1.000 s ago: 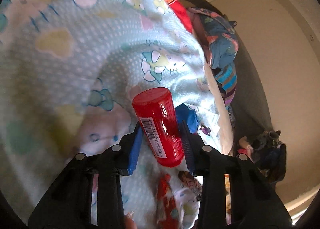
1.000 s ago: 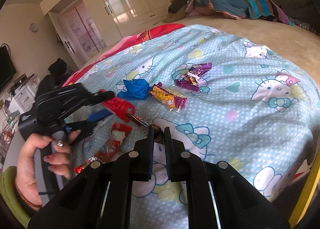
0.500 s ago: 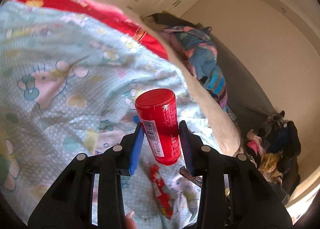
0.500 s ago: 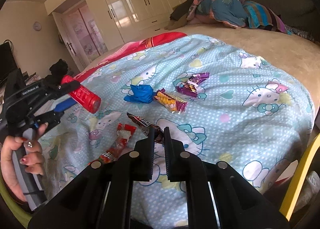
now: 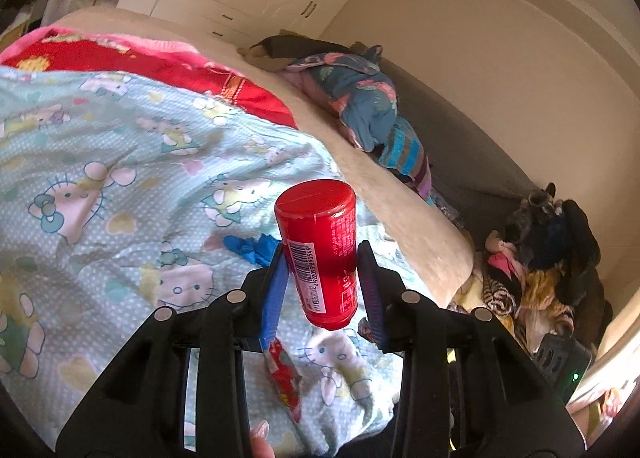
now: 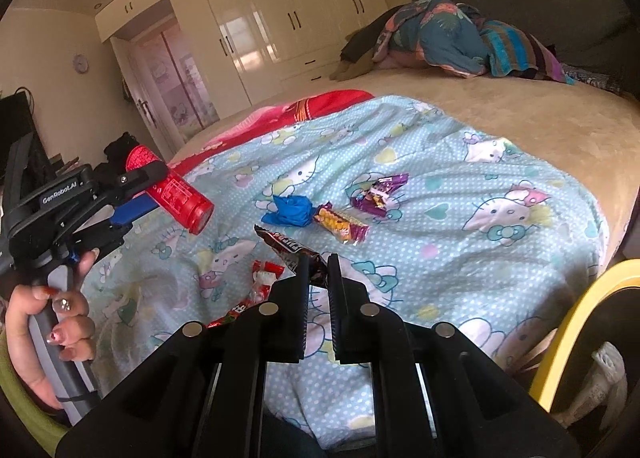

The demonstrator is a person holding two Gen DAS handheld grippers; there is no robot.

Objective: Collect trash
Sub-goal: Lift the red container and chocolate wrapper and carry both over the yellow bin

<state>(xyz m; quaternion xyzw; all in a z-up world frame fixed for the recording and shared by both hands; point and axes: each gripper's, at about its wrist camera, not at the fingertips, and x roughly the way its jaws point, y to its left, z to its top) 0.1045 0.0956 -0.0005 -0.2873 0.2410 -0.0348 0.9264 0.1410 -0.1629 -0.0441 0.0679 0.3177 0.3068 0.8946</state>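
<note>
Above the bedspread, the left gripper is gripping a red canister; the right gripper is pinching a brown wrapper.

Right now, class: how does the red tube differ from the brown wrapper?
The red tube is a rigid cylinder; the brown wrapper is flat and crinkled. The left gripper grips the tube around its body; the right gripper pinches the wrapper's end. Both are held above the bed.

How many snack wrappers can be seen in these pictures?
4. A dark wrapper is pinched in the right tongs; a red wrapper lies left of them; a yellow wrapper and a purple wrapper lie further back. More may be hidden.
</note>
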